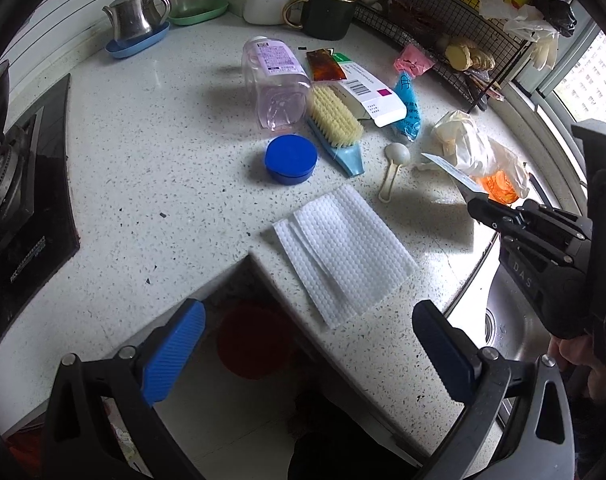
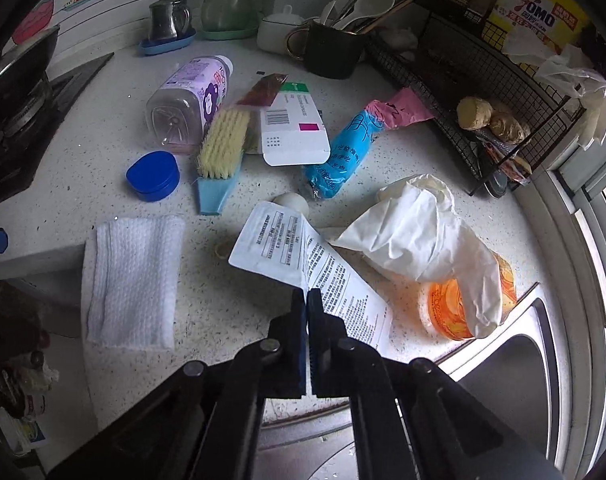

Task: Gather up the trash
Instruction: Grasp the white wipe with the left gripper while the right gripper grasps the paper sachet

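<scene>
Steeply tilted down, the right tool [image 2: 306, 296] pinches a printed leaflet [image 2: 303, 256].

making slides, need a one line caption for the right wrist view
Right claw shut on a printed leaflet, lifting it off the cluttered kitchen counter.

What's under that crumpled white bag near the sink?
An orange container pokes out from beneath the white bag; the bag covers its upper part, so the rest is hidden.

The brush [image 2: 222, 148] lies between the bottle [image 2: 191, 100] and the carton [image 2: 293, 130].
</scene>
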The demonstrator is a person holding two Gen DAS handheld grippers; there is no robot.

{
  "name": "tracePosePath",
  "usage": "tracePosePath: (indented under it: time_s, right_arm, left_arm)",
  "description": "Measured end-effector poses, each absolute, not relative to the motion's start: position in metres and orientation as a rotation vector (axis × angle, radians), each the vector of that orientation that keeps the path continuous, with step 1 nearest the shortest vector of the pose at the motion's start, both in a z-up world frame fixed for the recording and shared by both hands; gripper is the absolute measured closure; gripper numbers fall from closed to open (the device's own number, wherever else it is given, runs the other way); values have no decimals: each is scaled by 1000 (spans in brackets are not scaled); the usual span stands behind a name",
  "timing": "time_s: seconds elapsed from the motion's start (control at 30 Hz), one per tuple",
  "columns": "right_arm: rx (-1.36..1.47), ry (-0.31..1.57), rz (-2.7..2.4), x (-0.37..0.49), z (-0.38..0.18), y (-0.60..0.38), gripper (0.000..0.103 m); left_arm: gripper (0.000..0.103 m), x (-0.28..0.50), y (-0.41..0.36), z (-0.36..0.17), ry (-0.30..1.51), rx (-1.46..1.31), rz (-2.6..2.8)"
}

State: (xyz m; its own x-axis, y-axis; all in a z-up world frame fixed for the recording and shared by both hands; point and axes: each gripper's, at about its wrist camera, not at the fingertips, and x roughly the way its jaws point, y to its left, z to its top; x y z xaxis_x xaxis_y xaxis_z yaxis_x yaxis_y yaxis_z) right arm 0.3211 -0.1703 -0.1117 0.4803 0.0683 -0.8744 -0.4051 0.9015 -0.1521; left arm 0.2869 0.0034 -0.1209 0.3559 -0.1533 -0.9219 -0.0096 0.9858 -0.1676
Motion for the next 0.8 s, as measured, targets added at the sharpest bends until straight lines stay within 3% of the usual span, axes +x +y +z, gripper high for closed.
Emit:
tracePosePath:
  time_s: [0.47,0.8]
  right_arm:
    - [-224,1059,287,302,-89,-192,103]
    - [-180,1076,293,310,-89,-202,103]
  left_arm:
    - [0,319,-30,-147,1276,-147,-129]
    - [38,330,-66,-183,1325,-4,-131]
